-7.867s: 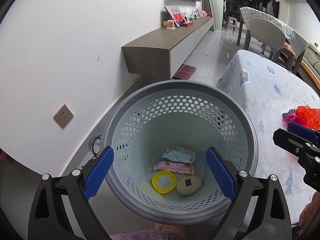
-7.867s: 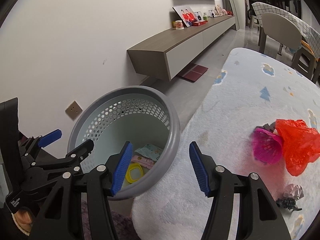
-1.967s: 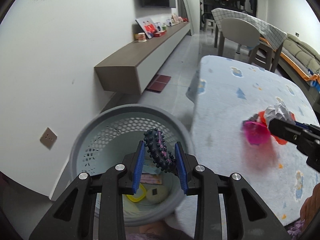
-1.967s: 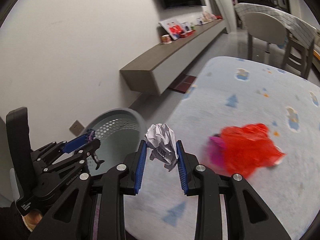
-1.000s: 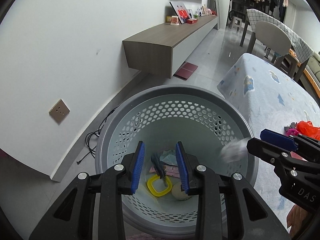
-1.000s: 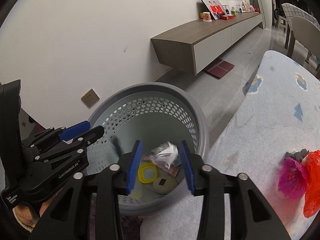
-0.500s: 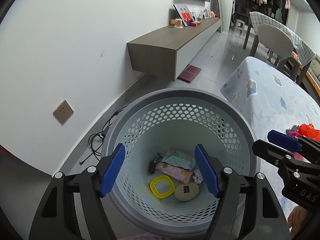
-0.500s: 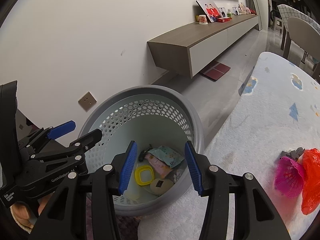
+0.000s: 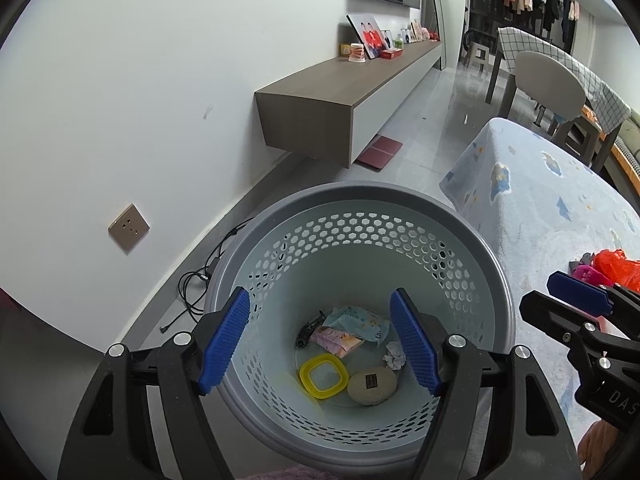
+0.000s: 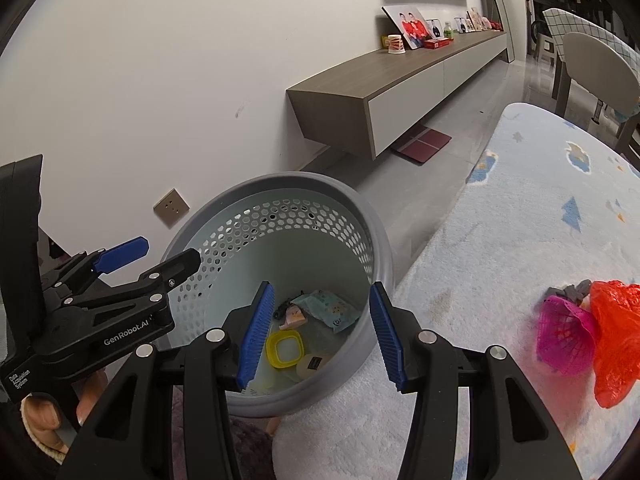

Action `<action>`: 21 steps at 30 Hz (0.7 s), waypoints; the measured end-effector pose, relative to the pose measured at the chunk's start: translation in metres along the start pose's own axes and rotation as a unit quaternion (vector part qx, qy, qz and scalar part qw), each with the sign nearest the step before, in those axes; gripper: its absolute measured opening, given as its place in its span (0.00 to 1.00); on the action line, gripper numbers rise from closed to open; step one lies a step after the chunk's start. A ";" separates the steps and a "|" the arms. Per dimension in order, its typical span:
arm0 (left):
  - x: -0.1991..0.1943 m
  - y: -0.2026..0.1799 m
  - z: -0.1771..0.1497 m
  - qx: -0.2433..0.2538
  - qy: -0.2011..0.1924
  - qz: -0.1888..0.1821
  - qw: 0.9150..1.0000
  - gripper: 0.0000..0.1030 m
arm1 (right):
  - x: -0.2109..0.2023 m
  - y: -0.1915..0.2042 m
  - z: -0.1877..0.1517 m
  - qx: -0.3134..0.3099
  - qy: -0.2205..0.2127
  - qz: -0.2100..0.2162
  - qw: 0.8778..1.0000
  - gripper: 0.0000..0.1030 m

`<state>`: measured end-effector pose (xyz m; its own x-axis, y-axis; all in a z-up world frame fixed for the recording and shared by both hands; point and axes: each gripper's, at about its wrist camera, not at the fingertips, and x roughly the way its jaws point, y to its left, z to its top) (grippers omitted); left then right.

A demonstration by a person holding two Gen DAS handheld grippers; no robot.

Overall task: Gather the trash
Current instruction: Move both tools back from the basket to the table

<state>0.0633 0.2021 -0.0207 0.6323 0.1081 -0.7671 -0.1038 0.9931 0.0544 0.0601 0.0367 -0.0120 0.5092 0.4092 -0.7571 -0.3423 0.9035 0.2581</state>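
White wall and grey floor tiles form the backdrop; a floating wooden TV console (image 9: 348, 84) runs along the wall, and a wall socket (image 9: 129, 229) sits low beside it.

Left gripper (image 9: 320, 344): I read both blue pads spread wide apart with nothing between them, poised above the mouth of the perforated grey waste basket (image 9: 472, 236).

Right gripper (image 10: 320, 338): its pads are likewise released and empty, held over the basket's table-side rim (image 10: 384, 236).

Basket contents, seen in the left wrist view on the basket floor:
- a crumpled paper ball (image 9: 394, 360), near the right wall;
- a dark spiky toy (image 9: 307, 332), at the left, touching the wrappers;
- a pale blue wipes packet (image 9: 358, 322) overlapping a pink wrapper (image 9: 336, 338);
- a yellow square lid ring (image 9: 322, 376), just beside a beige oval stone-like item (image 9: 372, 386) bearing a dark label.

Table (image 10: 500, 248): it carries a fluffy pale blue cloth printed with small figures and stands just beside the basket. On it, well apart from the basket, I see a red plastic bag (image 10: 616, 336) touching a magenta mesh net (image 10: 562, 334), with a small grey object (image 10: 576, 290) behind them that I cannot identify.

Background: dining chairs (image 9: 548, 84) stand beyond the table.
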 end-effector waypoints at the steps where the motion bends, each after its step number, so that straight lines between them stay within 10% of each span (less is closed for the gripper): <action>1: -0.001 -0.001 0.000 0.001 -0.002 -0.001 1.000 0.74 | -0.003 -0.002 -0.001 0.003 -0.002 -0.001 1.000 0.46; 21: -0.030 -0.084 -0.013 0.054 -0.010 -0.068 0.996 0.80 | -0.093 -0.079 -0.034 0.073 -0.068 -0.075 0.992 0.46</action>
<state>0.0431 0.1144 -0.0109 0.6504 -0.0289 -0.7591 0.0675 0.9975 0.0198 0.0132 -0.0775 0.0178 0.6507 0.2724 -0.7088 -0.1409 0.9605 0.2398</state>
